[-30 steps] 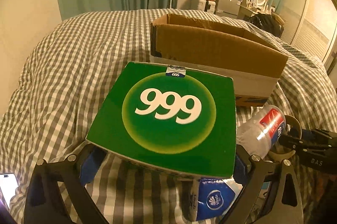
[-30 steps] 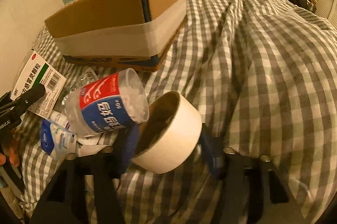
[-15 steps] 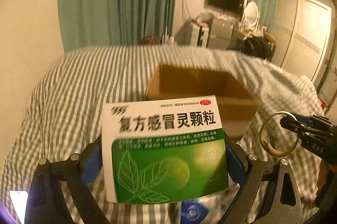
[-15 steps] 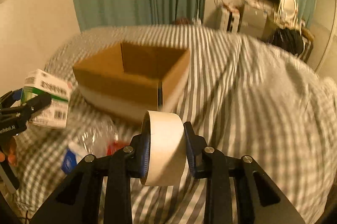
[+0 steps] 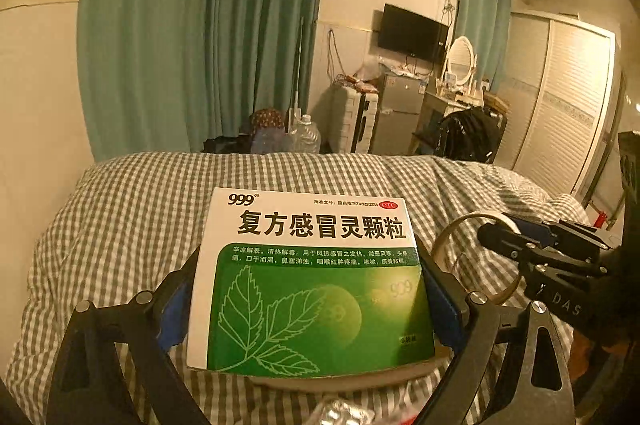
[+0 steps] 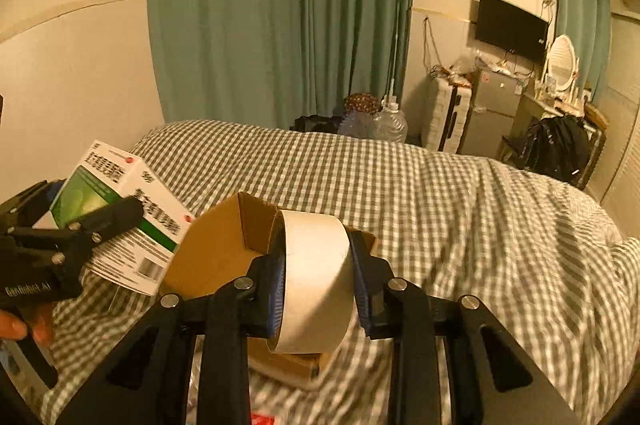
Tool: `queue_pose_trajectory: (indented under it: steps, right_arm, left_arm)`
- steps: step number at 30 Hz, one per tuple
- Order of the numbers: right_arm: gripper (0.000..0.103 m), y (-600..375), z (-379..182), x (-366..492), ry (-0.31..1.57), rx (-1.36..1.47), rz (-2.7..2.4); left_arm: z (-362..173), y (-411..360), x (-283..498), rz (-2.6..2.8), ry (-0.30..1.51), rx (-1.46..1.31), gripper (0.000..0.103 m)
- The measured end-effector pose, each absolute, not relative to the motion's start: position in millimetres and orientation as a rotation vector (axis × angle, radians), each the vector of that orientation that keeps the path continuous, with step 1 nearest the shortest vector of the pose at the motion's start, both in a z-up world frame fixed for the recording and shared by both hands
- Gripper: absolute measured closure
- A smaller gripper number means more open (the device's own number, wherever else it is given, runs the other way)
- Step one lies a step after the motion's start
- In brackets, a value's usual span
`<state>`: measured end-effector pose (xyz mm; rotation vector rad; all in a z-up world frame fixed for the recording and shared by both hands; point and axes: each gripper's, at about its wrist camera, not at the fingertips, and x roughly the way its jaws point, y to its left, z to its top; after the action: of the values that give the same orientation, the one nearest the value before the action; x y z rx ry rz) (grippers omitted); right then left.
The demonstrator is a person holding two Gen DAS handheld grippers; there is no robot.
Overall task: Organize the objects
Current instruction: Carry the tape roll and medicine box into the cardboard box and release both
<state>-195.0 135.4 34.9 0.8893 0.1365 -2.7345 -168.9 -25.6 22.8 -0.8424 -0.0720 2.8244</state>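
Left tool [image 5: 308, 305] is clamped on the sides of a green-and-white medicine box [image 5: 310, 285], printed face up toward the camera, held clear above the checked bed [image 5: 120, 225]. Right tool [image 6: 318, 281] is closed across the width of a white tape roll [image 6: 316, 277], roll on edge, its open core facing left. Both items hang over or beside the open carton [image 6: 216, 249] on the bed; in the right view the carton sits directly behind and under the roll, with the medicine box just left of it, at the rim. Judgement: both are carried high to clear the carton walls before a drop inside. Against half a second ago, both tools sit higher and closer to the carton; in the left view the carton is gone behind the medicine box, and the blur has settled. A second ago both items were low, down among a bottle and a packet on the bed.
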Motion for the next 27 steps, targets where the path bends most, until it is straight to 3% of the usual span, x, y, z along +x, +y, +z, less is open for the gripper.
queue_pose_trajectory:
  steps: [10,11,13,14,27]
  right_arm:
    - [0.074,134.0,-1.5,-228.0,0.027,0.979,-2.644]
    - [0.072,133.7,-2.8,-227.2,0.023,0.979,-2.643]
    - [0.052,136.0,-3.7,-225.3,0.004,0.977,-2.648]
    - [0.037,138.4,-2.4,-223.7,-0.019,0.968,-2.653]
    - [0.024,150.8,53.2,-177.8,0.006,0.839,-2.725]
  left_arm:
    - [-21.1,0.1,-217.2,2.774,0.023,-0.972,0.007]
    - [-23.6,4.9,-218.9,2.771,0.035,-0.979,0.006]
    - [-28.5,11.6,-221.6,2.78,0.066,-0.999,0.005]
    - [-30.6,13.9,-223.3,2.784,0.078,-1.014,0.005]
    - [12.6,14.0,-174.1,2.861,0.143,-0.969,0.0]
